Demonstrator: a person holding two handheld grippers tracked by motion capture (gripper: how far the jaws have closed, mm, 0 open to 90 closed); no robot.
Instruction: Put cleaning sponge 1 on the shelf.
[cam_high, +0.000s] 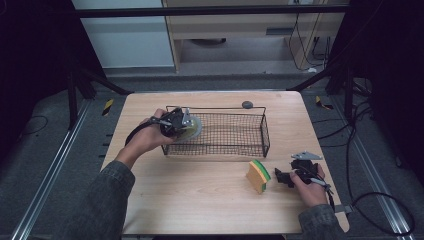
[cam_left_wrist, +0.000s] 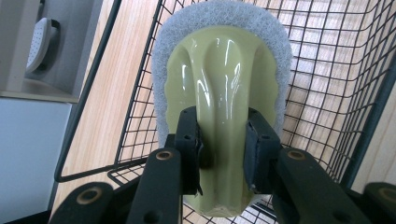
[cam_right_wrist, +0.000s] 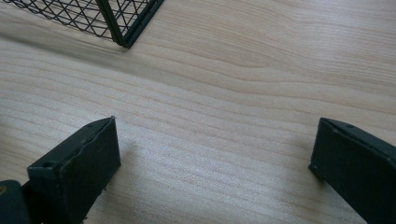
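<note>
**Inspector A:** Start with the largest item.

**Inspector B:** The wooden surface (cam_high: 200, 200), light grain, carrying everything. Next in size, a black wire basket (cam_high: 235, 147), rectangular, standing toward the far middle of the surface.

**Inspector A:** Contents of the basket?

**Inspector B:** At its left end, a scrubbing pad with a pale green handle (cam_left_wrist: 224, 93) and a grey-white abrasive layer around it. It sits over the basket's left rim and mesh; whether it rests on the mesh I cannot tell.

**Inspector A:** And who holds it?

**Inspector B:** The left hand-held gripper (cam_left_wrist: 223, 149). In the left gripper view both black pads press on the sides of the green handle, so it is clamped on the pad.

**Inspector A:** The other side?

**Inspector B:** The right hand-held gripper (cam_right_wrist: 212, 154) lies low over the surface near the right front, jaws standing wide apart with bare wood between them. A corner of the basket shows beyond it in the right gripper view.

**Inspector A:** Smaller items?

**Inspector B:** A yellow and green sponge (cam_high: 258, 175) stands on edge just left of the right hand-held gripper, in front of the basket. A small dark grey round object (cam_high: 247, 104) lies behind the basket's far rim.
</note>
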